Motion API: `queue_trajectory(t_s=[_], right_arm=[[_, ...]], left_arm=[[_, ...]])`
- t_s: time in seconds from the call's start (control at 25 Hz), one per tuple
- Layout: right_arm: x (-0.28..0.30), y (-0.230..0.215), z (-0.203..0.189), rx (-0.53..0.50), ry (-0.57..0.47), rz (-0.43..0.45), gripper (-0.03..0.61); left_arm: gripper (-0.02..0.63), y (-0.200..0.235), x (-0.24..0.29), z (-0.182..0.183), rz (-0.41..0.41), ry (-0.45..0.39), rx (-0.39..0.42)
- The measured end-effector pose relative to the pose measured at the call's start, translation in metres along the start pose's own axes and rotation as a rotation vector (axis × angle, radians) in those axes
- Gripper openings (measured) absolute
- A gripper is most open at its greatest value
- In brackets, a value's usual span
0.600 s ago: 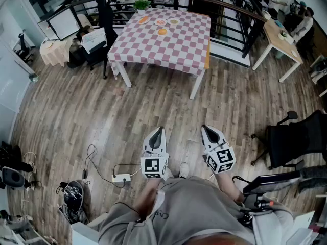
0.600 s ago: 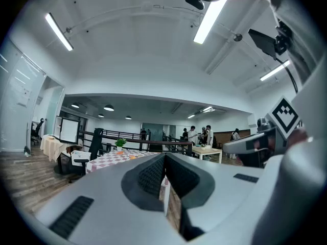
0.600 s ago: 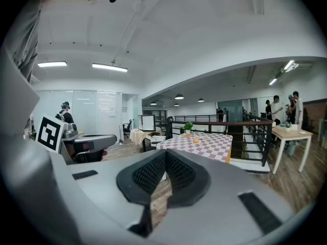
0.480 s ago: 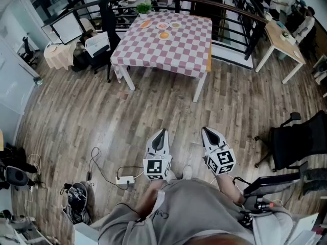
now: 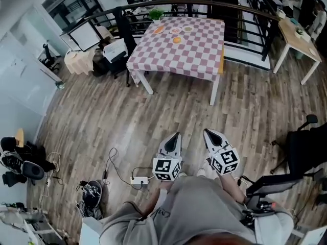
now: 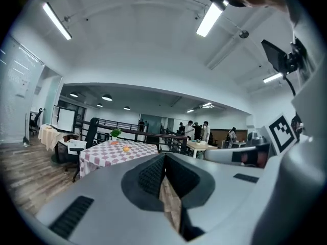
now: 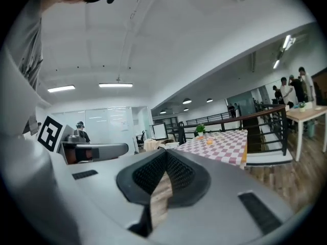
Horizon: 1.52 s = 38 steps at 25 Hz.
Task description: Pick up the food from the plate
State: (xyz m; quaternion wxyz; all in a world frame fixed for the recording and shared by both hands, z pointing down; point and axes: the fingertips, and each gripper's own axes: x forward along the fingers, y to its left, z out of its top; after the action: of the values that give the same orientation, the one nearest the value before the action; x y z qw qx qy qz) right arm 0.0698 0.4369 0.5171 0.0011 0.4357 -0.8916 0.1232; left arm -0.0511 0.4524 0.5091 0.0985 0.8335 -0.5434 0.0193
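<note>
Across the room stands a table with a pink checked cloth. On its far side lie several small plates of food; an orange piece shows in the left gripper view and again as an orange piece in the right gripper view. My left gripper and right gripper are held close to my body, far from the table, both pointing toward it. Both are shut with nothing between the jaws.
Wooden floor lies between me and the table. A power strip with cables is on the floor at my left. A black office chair stands at right, a desk with a monitor at left, and a railing behind the table.
The view has shifted rightward and slightly forward; the table now appears further right in the head view. Both grippers keep their shut pose in front of my body.
</note>
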Motion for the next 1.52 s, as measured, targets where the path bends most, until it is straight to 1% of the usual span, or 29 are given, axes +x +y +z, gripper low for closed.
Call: queue_trajectory(t_s=[0.08,0.16,0.28,0.36,0.44,0.56,0.8,1.0,1.24,1.36,1.52], right_arm=[[0.001,-0.007,-0.008,0.007,0.023,0.012,0.014],[0.003,-0.018,-0.019,-0.017,0.051,0.014,0.014],[0.006,-0.031,-0.030,-0.012,0.074,0.029,0.014],[0.006,-0.031,-0.028,-0.002,0.072,0.047,0.014],[0.007,-0.033,-0.024,-0.017,0.070,0.064,0.014],[0.009,-0.042,-0.015,-0.031,0.065,0.065,0.014],[0.011,-0.057,0.001,-0.043,0.040,0.033,0.014],[0.018,-0.064,0.011,-0.048,0.023,0.031,0.014],[0.036,-0.065,0.008,-0.060,0.031,0.049,0.014],[0.052,-0.066,0.004,-0.069,0.054,0.056,0.014],[0.083,-0.065,0.004,-0.087,0.069,0.084,0.014]], left_arm=[[0.011,-0.006,0.000,0.004,0.024,-0.016,0.010],[0.011,-0.013,0.001,0.004,0.051,-0.035,0.009],[0.011,-0.022,-0.003,-0.007,0.080,-0.022,0.007],[0.011,-0.022,-0.009,-0.010,0.095,-0.005,0.023],[0.011,-0.018,-0.010,-0.009,0.121,0.001,0.025],[0.011,-0.018,-0.002,-0.001,0.146,-0.020,0.012],[0.011,-0.040,0.020,0.013,0.096,-0.039,0.091],[0.011,-0.042,0.033,0.013,0.075,-0.038,0.123],[0.011,-0.028,0.060,0.016,0.064,-0.054,0.148],[0.011,-0.018,0.077,0.014,0.050,-0.055,0.141],[0.011,0.006,0.102,0.012,0.044,-0.044,0.121]])
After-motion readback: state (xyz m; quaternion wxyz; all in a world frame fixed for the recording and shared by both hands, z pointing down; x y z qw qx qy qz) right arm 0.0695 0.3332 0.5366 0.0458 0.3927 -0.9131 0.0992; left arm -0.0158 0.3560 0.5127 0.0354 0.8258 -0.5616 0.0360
